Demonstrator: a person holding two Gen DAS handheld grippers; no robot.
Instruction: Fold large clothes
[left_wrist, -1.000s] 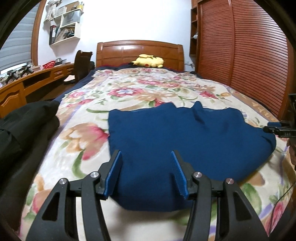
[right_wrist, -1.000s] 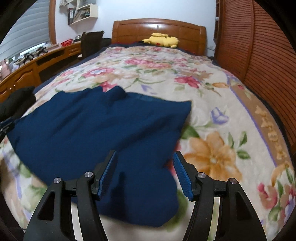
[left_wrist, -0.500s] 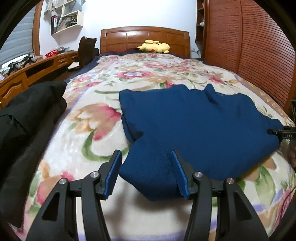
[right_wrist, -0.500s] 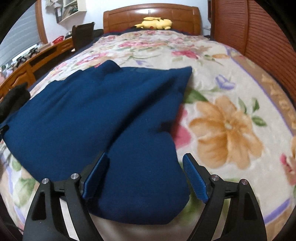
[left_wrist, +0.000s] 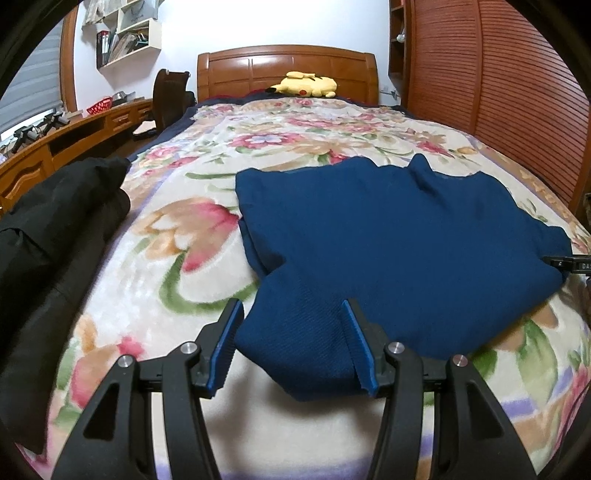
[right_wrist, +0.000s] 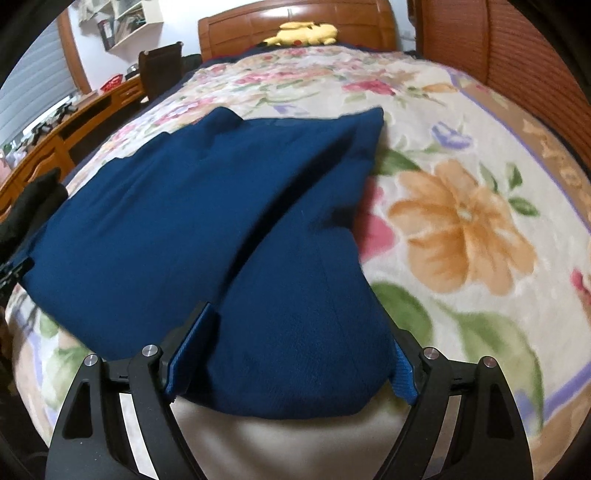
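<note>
A dark blue sweater (left_wrist: 388, 236) lies spread on the floral bedspread (left_wrist: 177, 236), both sleeves hanging toward the near edge. My left gripper (left_wrist: 291, 314) is open, its blue pads on either side of the sweater's left sleeve end. In the right wrist view the sweater (right_wrist: 192, 206) fills the middle, and my right gripper (right_wrist: 299, 350) is open wide around the right sleeve end, which lies between the jaws. The right gripper's tip shows at the far right of the left view (left_wrist: 569, 264).
A black garment (left_wrist: 48, 236) is piled on the bed's left edge. A yellow plush toy (left_wrist: 303, 85) lies by the wooden headboard (left_wrist: 284, 64). A wooden slatted wardrobe (left_wrist: 491, 85) runs along the right; a desk (left_wrist: 55, 147) along the left.
Both grippers have dropped lower and moved in over the sleeve ends. The right gripper has opened wider around its sleeve. The sweater has not moved.
</note>
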